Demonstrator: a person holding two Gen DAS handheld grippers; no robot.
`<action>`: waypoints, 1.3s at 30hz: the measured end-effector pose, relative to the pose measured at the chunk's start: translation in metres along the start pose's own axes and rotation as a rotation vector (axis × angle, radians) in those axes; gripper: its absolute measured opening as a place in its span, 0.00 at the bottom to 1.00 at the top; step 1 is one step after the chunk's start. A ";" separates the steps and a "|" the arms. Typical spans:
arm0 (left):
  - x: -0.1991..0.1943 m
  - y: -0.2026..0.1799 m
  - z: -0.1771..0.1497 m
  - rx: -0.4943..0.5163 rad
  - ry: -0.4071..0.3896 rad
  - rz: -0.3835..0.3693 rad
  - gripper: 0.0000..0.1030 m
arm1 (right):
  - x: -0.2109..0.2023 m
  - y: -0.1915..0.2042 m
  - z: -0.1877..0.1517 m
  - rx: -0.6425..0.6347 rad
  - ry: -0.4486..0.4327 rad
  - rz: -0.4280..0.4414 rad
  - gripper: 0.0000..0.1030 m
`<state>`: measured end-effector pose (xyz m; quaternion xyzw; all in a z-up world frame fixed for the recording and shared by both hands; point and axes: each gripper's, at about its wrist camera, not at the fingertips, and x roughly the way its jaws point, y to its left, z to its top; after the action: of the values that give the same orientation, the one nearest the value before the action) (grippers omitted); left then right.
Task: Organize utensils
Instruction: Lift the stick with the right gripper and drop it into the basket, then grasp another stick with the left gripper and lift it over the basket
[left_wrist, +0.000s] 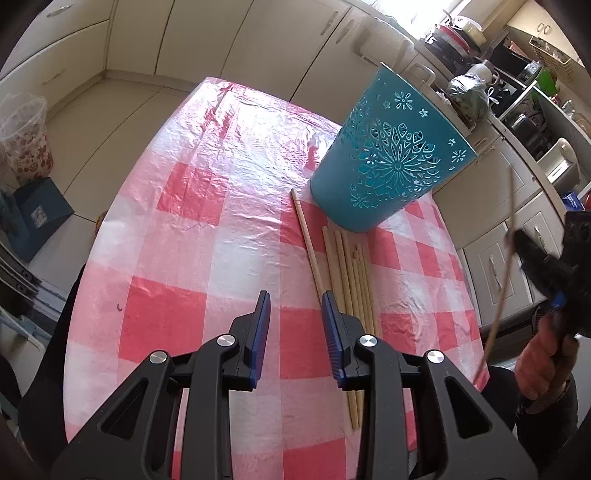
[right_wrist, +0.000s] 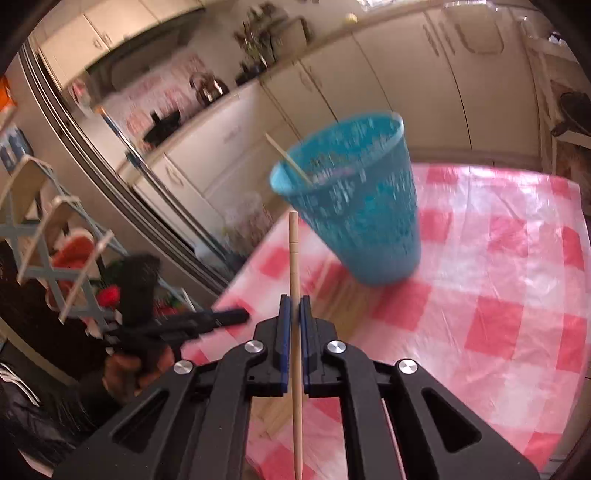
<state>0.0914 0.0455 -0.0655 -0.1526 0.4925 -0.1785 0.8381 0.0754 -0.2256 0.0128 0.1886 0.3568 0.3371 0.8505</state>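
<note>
**Desk:** Wooden chopstick (right_wrist: 294, 266), is that what the right gripper (right_wrist: 294, 306) has?

**Photographer:** Yes. Its 2 blue pads are clamped on 1 pale, round stick, which runs straight through the jaws, the blunt end ahead and the rest trailing back under the camera. From the left wrist view the same stick stands steeply tilted off the table's right edge.

**Desk:** And the target?

**Photographer:** A teal cup (right_wrist: 354, 199) with cut-out flower patterns stands upright on the red-and-white checked tablecloth (right_wrist: 498, 258), ahead of the held stick and slightly to its right. Its rim sits higher than the stick's tip in that view, and 1 thin stick already leans inside. The likely next move is to tip the long axis upright over the opening.

**Desk:** The left?

**Photographer:** The left gripper (left_wrist: 295, 306) hovers partly open, nothing between its pads, over the near end of the loose chopsticks (left_wrist: 351, 280). About 6 lie flat, side by side, their far ends pointing at the cup's base, just to the right of the jaws. The left hand is plainly nearer that pile.
</note>
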 end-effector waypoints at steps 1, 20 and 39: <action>0.004 -0.003 0.003 0.010 -0.002 0.007 0.26 | -0.009 0.005 0.014 -0.013 -0.065 0.010 0.06; 0.080 -0.025 0.056 0.066 -0.009 0.181 0.26 | 0.028 -0.003 0.051 -0.115 -0.468 -0.325 0.32; 0.101 -0.045 0.064 0.254 0.016 0.341 0.05 | 0.009 -0.039 -0.091 0.219 -0.023 -0.390 0.46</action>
<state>0.1872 -0.0346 -0.0943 0.0413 0.4915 -0.0960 0.8646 0.0308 -0.2391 -0.0746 0.2113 0.4112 0.1235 0.8781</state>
